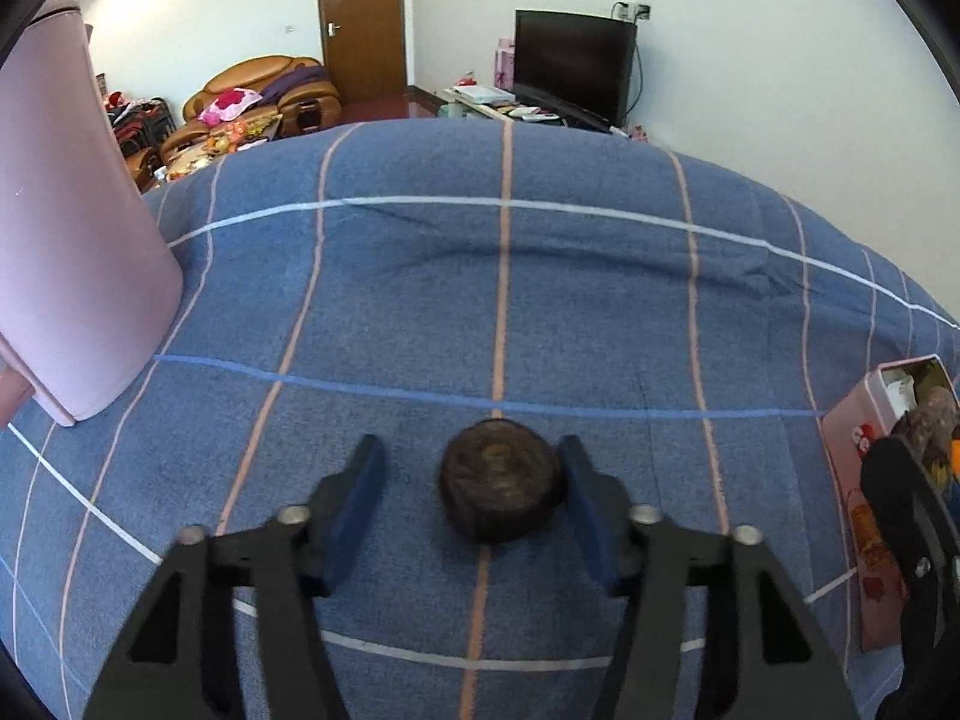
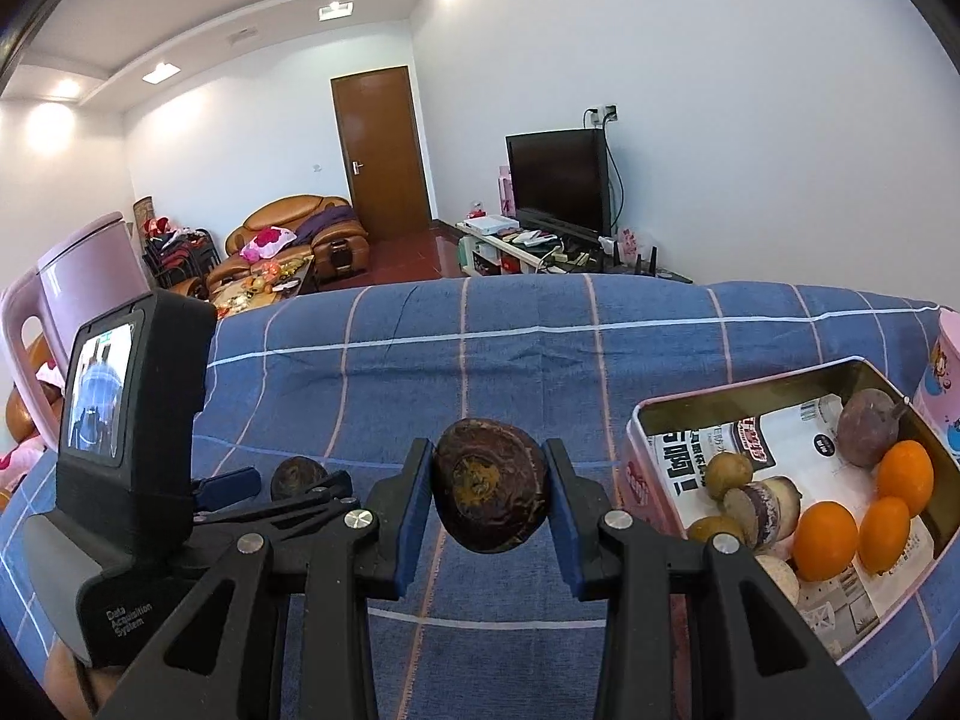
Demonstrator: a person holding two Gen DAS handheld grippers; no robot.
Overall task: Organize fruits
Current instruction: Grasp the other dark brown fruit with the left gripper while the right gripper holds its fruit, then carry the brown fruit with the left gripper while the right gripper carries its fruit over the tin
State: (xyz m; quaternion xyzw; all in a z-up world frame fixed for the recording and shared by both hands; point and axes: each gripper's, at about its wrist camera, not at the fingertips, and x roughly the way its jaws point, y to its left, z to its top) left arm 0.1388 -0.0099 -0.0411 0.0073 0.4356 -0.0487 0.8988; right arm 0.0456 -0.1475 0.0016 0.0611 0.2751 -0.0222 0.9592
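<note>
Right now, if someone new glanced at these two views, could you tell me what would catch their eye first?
Probably the dark round fruit clamped in the right gripper, front and centre above the blue checked cloth. Next, the pink tin at the right, holding bright oranges among duller fruits. In the left wrist view, a second dark fruit lies on the cloth between the fingers of the left gripper, touching one pad only.

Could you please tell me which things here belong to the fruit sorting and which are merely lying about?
For the job:
- dark fruit in the right hand-held gripper
- second dark fruit between the left hand-held gripper's fingers
- pink tin holding oranges

Lying about:
- pink jug
- television
- sofa
</note>
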